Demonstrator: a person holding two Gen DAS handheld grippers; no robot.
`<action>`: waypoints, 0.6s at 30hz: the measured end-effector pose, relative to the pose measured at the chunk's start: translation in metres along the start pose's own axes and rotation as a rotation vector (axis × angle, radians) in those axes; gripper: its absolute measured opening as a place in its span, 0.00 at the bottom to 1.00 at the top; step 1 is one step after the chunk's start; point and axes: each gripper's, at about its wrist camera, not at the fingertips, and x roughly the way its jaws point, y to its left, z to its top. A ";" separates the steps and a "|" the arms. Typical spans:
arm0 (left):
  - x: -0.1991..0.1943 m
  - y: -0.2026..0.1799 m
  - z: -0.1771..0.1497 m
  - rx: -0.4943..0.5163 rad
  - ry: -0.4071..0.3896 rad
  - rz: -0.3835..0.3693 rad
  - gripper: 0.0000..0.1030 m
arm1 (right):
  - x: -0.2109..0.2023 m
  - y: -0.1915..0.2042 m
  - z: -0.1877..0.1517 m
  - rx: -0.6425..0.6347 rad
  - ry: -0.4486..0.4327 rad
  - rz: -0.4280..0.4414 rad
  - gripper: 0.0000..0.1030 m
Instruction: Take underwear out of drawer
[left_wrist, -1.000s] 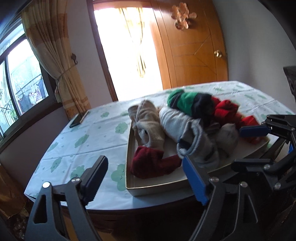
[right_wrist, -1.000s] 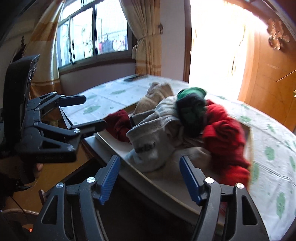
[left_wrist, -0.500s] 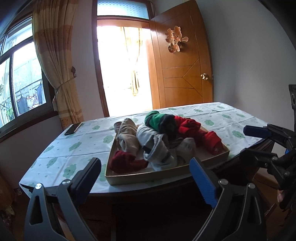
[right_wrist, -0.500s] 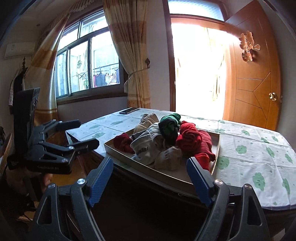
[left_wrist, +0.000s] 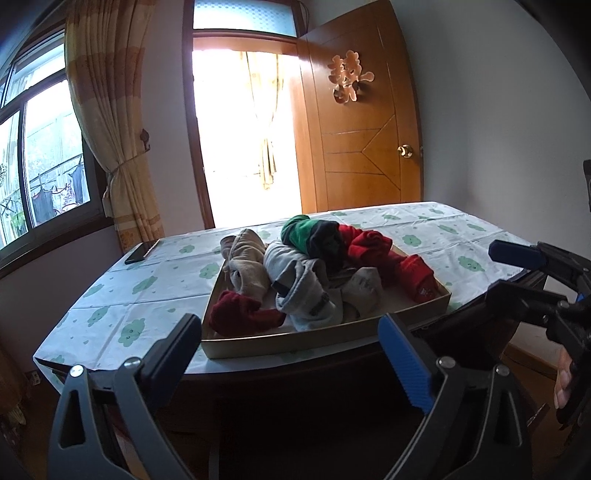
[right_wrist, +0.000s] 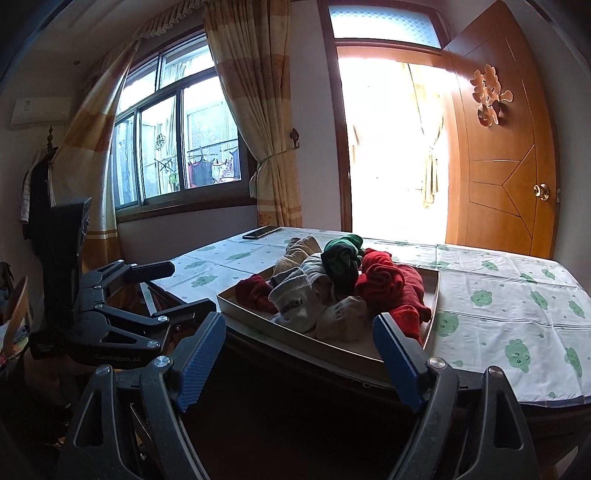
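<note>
A shallow cardboard drawer tray (left_wrist: 295, 341) (right_wrist: 295, 341) sits at the near edge of the table, heaped with rolled underwear: a dark red piece (left_wrist: 240, 314), a beige one (left_wrist: 247, 266), a grey one (left_wrist: 303, 291), a green and black one (left_wrist: 310, 234) and bright red ones (left_wrist: 380, 251) (right_wrist: 388, 284). My left gripper (left_wrist: 291, 354) is open and empty, held back from the tray. My right gripper (right_wrist: 299, 350) is open and empty, also short of the tray. Each gripper shows in the other's view, the right one (left_wrist: 532, 280) and the left one (right_wrist: 162, 288).
The table (left_wrist: 155, 295) has a white cloth with green prints. A dark phone (left_wrist: 140, 253) lies at its far left corner. A curtained window (right_wrist: 177, 147), a bright doorway and an open wooden door (left_wrist: 362, 129) stand behind.
Both grippers have pulled back and away from the tray; the pile looks smaller and farther. Both stay open and empty.
</note>
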 end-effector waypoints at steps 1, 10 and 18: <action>-0.001 0.000 0.000 -0.001 -0.004 0.000 0.95 | -0.001 0.000 0.000 0.000 -0.005 0.000 0.81; -0.004 -0.004 0.005 -0.004 -0.004 0.000 0.97 | -0.008 -0.001 0.000 0.009 -0.027 0.000 0.81; -0.003 -0.004 0.005 -0.007 0.000 0.001 0.97 | -0.009 -0.001 -0.001 0.010 -0.026 0.003 0.82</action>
